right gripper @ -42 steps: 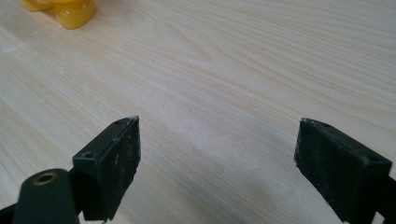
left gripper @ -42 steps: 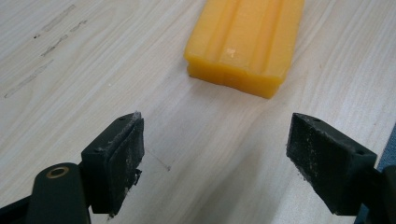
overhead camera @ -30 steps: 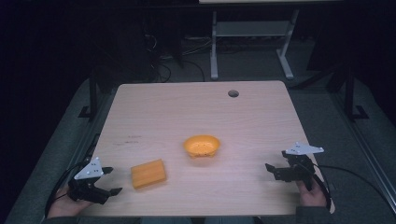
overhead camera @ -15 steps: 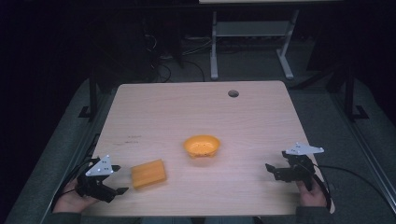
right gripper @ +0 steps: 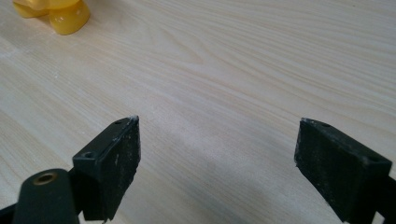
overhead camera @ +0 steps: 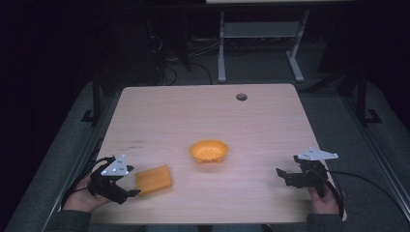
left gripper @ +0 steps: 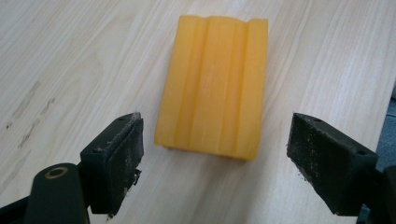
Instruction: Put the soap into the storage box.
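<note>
Orange ridged block (left gripper: 212, 84) lies flat on the surface (overhead camera: 193, 116), just ahead of the wide-open, empty left hand-held gripper (left gripper: 215, 154); the right hand-held gripper (right gripper: 217, 163) gapes empty too.

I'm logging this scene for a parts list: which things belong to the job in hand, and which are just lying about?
In the job:
- orange block, lying flat between the open jaws of the left gripper
- left gripper, not touching the block

Lying about:
- orange bowl, mid-table
- right gripper, open over bare table
- hole near the table's far edge
</note>
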{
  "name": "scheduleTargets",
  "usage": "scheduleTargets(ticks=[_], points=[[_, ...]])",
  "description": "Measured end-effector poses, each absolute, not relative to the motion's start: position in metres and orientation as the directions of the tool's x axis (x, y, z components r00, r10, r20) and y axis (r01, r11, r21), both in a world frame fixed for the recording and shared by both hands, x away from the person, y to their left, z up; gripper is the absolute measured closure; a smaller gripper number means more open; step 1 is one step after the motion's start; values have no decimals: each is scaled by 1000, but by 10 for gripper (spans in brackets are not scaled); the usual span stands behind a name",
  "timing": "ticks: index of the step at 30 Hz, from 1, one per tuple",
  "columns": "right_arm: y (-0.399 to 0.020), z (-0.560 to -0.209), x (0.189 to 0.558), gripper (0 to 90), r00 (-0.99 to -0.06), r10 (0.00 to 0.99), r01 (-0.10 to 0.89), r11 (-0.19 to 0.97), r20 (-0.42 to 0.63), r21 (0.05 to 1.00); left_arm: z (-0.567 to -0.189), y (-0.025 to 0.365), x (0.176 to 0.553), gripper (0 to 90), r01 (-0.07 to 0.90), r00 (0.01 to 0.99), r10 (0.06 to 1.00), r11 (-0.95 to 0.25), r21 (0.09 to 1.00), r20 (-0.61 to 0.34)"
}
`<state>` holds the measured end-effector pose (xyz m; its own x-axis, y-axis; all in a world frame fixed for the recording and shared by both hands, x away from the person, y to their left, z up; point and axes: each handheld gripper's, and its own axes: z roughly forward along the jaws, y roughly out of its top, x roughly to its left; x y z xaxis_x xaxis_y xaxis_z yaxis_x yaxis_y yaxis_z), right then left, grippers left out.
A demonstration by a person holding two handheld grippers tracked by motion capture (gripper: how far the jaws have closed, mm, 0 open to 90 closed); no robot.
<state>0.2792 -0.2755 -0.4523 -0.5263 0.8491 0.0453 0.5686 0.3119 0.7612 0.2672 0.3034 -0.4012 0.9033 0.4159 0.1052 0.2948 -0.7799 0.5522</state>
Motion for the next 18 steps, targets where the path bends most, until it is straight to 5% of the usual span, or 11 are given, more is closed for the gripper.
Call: scheduleTargets(ticks=[18], points=[[-276,-452,279,139,-532,845,564,312,48,764,-404,272,285,179,253,932,347,-831,495,106]])
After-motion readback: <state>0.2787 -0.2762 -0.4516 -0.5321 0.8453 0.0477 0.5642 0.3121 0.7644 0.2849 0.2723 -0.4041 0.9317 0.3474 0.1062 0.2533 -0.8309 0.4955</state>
